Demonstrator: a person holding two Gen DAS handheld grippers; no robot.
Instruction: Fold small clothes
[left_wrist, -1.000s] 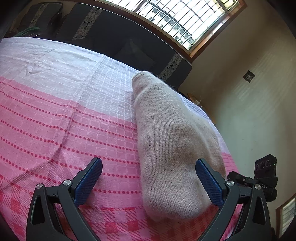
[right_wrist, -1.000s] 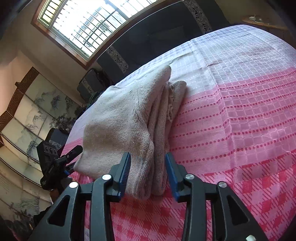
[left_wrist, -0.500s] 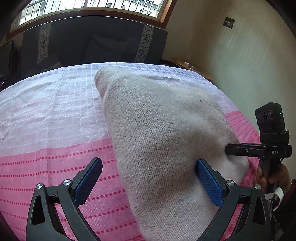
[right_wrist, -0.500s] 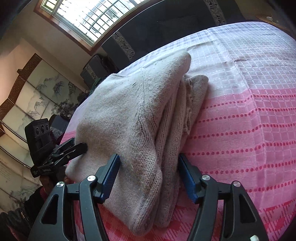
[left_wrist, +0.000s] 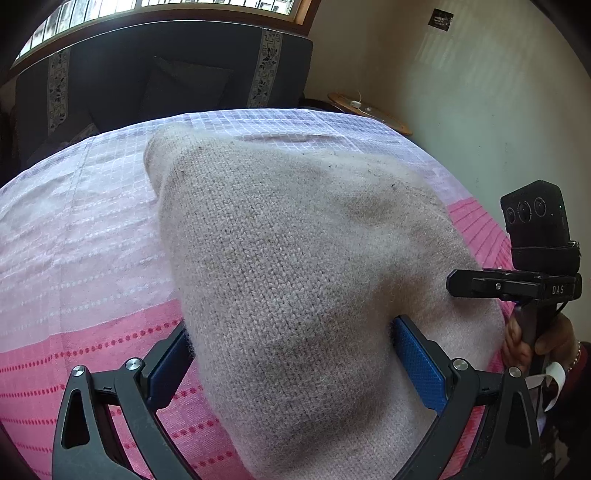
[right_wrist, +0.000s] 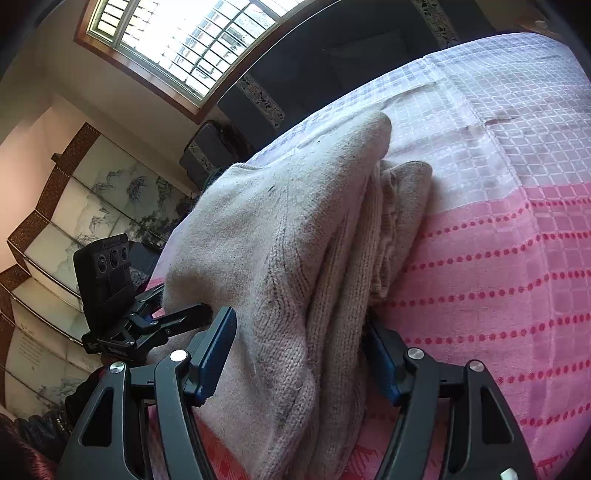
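Folded beige knit garment (left_wrist: 295, 280) on pink-and-white cloth (left_wrist: 85, 236), long axis running away from both cameras, narrow end toward dark sofa (left_wrist: 155, 74). Left gripper (left_wrist: 291, 354) spread wide astride near end. Right gripper (right_wrist: 299, 350) has just been opening, folded edge between its pads; contact unclear

The folded beige sweater (left_wrist: 295, 280) runs off the bottom edge in both views. It covers the tip of the right tool's (right_wrist: 299, 354) far pad, and whether either tool's pads press the knit cannot be told.
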